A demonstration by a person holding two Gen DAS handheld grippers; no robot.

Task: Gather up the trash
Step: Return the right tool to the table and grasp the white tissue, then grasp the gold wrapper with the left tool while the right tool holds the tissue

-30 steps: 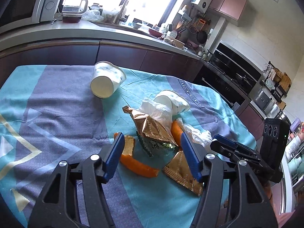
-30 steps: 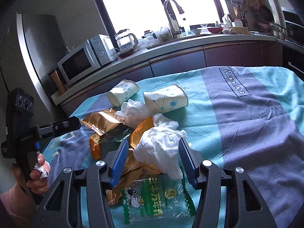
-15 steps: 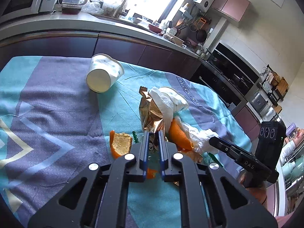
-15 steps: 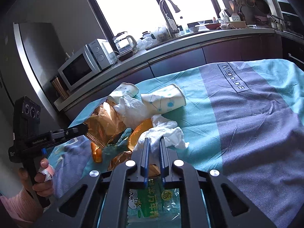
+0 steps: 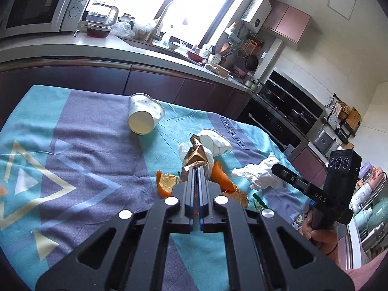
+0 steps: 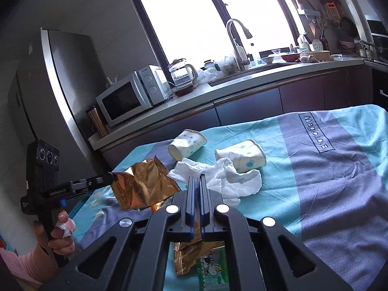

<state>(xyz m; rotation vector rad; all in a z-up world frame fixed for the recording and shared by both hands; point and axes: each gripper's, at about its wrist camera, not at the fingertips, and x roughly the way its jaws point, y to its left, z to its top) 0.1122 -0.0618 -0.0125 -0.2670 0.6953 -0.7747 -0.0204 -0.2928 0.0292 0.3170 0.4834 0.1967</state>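
On the surface (image 5: 72, 169), a woven cloth in teal and grey-purple bands with cream triangles, the trash lies in a loose heap. Two paper cups lie on their sides: one (image 5: 144, 118) apart at the far side of the heap, the other (image 5: 215, 143) at the heap's far edge. A crumpled white tissue (image 6: 232, 181) is clamped between the fingers of the right gripper (image 6: 197, 181), which is closed on it, raised off the cloth. The left gripper (image 5: 197, 172) is closed on a crinkled gold foil wrapper (image 6: 143, 186), lifted clear of the heap. Curled orange peels (image 5: 165, 184) lie just beside it. A green-printed clear packet (image 6: 213, 266) lies under the right gripper.
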